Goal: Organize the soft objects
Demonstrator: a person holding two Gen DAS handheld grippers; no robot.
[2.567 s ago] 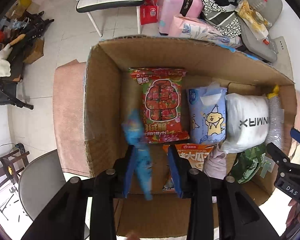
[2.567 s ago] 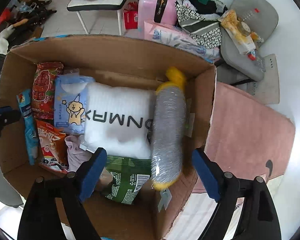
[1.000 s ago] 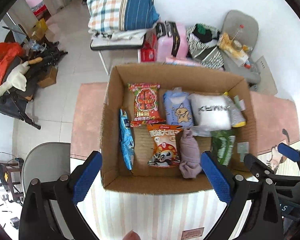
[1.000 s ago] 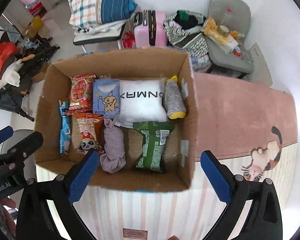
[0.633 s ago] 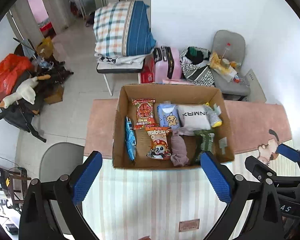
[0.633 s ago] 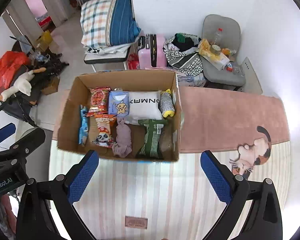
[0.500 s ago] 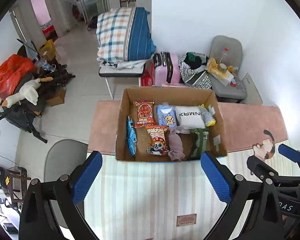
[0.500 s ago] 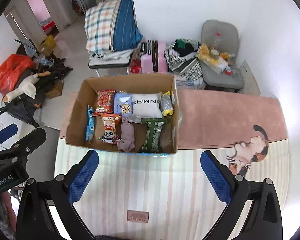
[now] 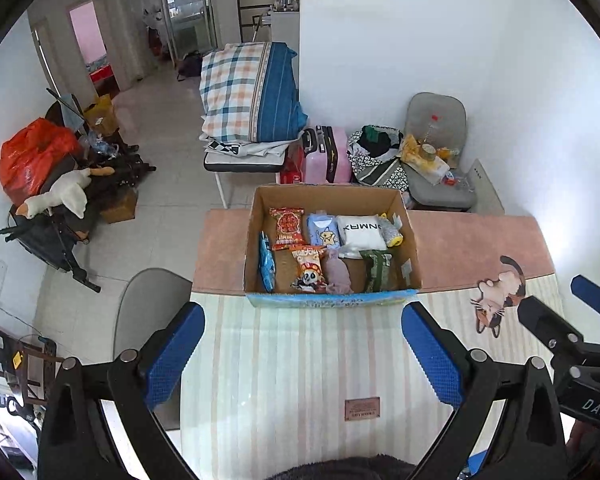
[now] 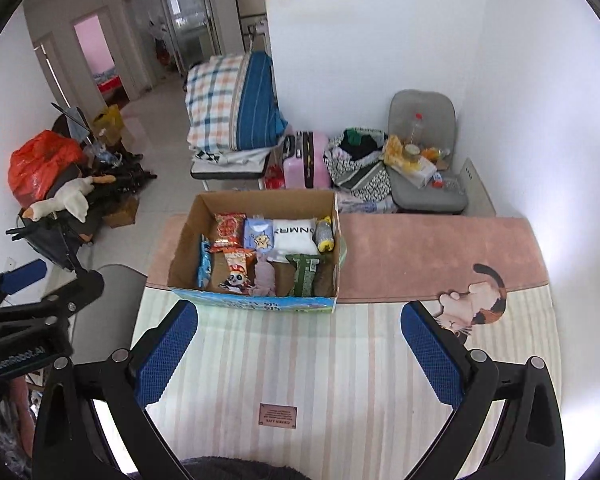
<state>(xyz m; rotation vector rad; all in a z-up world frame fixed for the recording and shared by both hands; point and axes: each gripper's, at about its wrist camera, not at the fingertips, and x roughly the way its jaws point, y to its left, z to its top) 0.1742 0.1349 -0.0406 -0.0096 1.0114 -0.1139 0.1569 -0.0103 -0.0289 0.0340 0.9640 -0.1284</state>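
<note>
An open cardboard box stands on the table, also in the right wrist view. Inside lie a red snack bag, a blue tissue pack, a white pillow pack, a grey roll with yellow ends, a blue packet, a panda snack bag, a mauve cloth and a green bag. My left gripper is open and empty, well back from the box. My right gripper is open and empty too.
A striped cloth with a cat print covers the table's near part, a pink mat the far part. A grey chair stands at the left. Behind are a plaid bedding stack, a pink suitcase and a cluttered chair.
Both grippers have pulled far back and up from the box. The left one let go of the blue packet, which now lies at the box's left wall, and it stands wide open.
</note>
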